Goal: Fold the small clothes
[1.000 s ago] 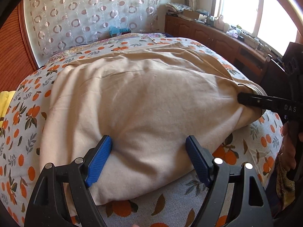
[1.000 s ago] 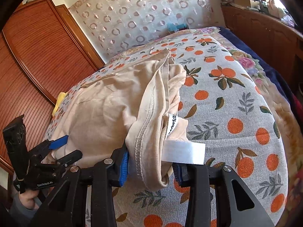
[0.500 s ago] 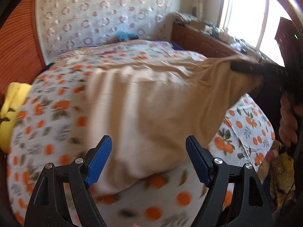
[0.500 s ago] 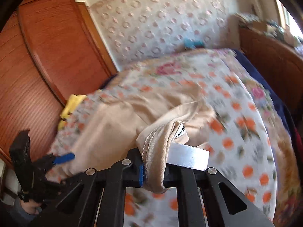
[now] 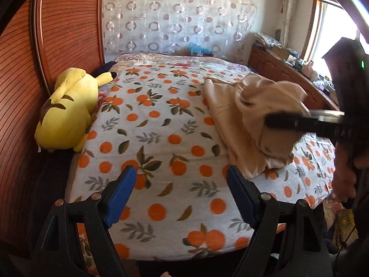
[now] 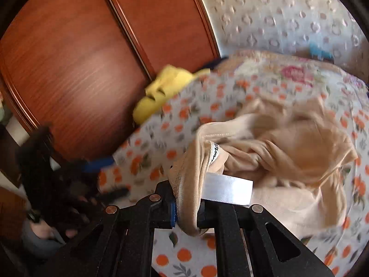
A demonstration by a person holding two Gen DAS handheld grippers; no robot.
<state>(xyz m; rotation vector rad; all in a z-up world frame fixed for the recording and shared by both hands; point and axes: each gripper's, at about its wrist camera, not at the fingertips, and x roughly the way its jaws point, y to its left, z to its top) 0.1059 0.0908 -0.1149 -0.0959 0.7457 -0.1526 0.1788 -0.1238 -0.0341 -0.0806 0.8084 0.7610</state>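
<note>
A beige garment (image 5: pixel 249 115) lies bunched on the right side of the bed, partly lifted. My right gripper (image 6: pixel 186 210) is shut on its hem beside a white satin label (image 6: pixel 227 189); the cloth (image 6: pixel 288 152) hangs from it in folds down to the bed. That gripper shows in the left wrist view (image 5: pixel 299 122) as a dark blurred bar over the cloth. My left gripper (image 5: pixel 180 194) is open and empty, blue pads wide apart, above the bedspread to the left of the garment. It shows blurred in the right wrist view (image 6: pixel 99 164).
The bed carries an orange-print bedspread (image 5: pixel 150 138). A yellow plush toy (image 5: pixel 69 110) lies at its left edge against a wooden wardrobe (image 5: pixel 62 30). A wooden sideboard (image 5: pixel 288 71) with clutter runs under the window at right. A patterned curtain (image 5: pixel 173 16) hangs behind.
My right gripper has lifted the garment and pulled it right, so it went from spread flat to bunched. My left gripper has drawn back left, off the cloth, still open.
</note>
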